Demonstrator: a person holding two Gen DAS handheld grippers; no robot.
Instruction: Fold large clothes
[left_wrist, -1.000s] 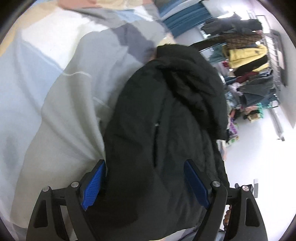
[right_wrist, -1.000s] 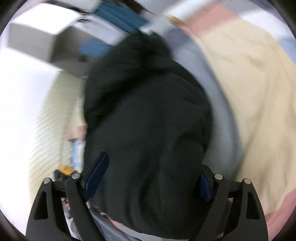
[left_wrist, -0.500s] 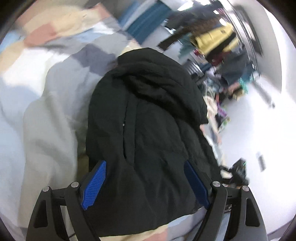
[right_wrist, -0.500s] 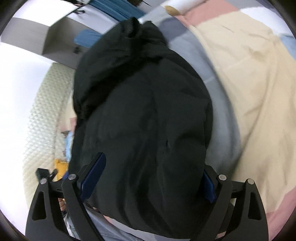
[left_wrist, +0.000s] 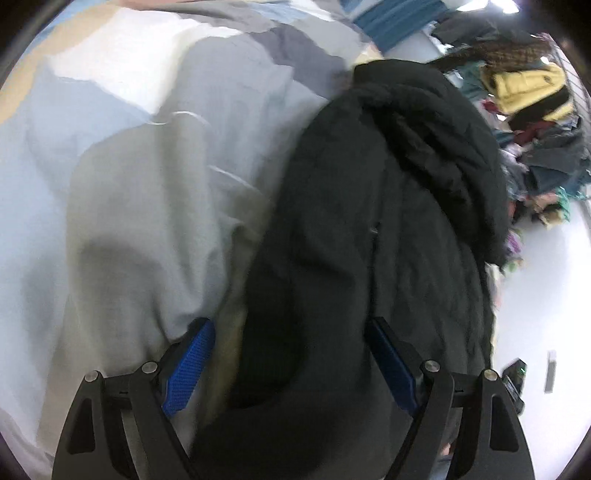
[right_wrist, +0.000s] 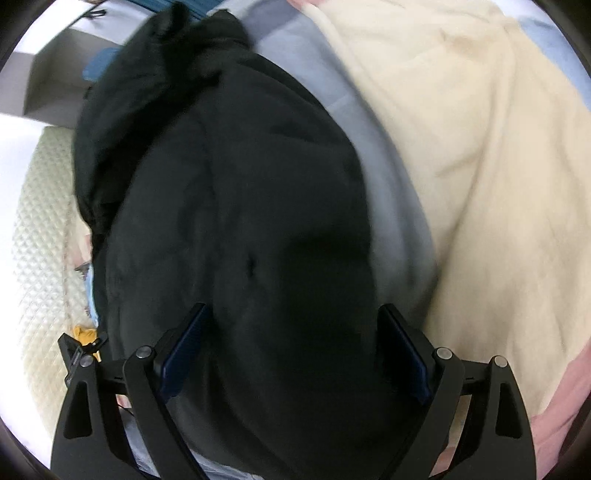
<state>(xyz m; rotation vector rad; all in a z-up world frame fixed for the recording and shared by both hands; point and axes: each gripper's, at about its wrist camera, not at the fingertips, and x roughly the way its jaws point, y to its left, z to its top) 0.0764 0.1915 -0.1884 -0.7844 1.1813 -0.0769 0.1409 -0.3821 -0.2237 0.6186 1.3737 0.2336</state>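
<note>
The black coat lies bundled lengthwise on the bed, near its edge. Compared with a second ago, both cameras sit lower over the same bundle, whose shape is unchanged. Judgement: folding appears nearly complete, with pressing or release next. The left gripper and right gripper straddle the coat, fingers spread wide; whether the pads press it cannot be told. The patchwork bedcover is wrinkled. A clothes rack stands beyond.

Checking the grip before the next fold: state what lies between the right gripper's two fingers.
In the right wrist view, the folded black coat fills the gap of the right gripper.
</note>
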